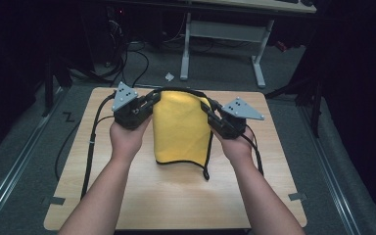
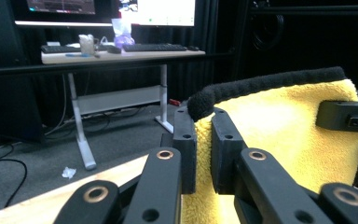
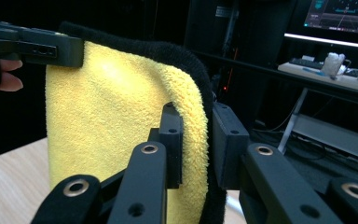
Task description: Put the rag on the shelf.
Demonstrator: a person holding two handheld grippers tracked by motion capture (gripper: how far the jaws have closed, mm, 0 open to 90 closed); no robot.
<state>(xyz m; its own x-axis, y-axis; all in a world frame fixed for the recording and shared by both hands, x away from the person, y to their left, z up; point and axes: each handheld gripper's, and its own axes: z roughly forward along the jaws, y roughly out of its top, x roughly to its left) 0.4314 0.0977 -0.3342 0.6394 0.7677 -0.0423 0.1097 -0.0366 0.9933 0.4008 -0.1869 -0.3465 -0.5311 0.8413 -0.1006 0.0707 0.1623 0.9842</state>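
Observation:
A yellow cloth [image 1: 181,128] with a black trim hangs folded between my two grippers above the wooden table [image 1: 127,196]. My left gripper [image 1: 153,99] is shut on the cloth's upper left corner; in the left gripper view the cloth [image 2: 279,126] runs right from my jaws, which pinch the black edge. My right gripper [image 1: 206,107] is shut on the upper right corner; in the right gripper view the cloth [image 3: 116,116] passes between its jaws. The cloth's lower end rests on the table.
A white-legged desk [image 1: 225,29] stands behind the table, with cables [image 1: 127,63] on the grey floor. In the left gripper view the desk [image 2: 121,53] carries keyboards and monitors. Bare table surface lies on both sides of the cloth and in front.

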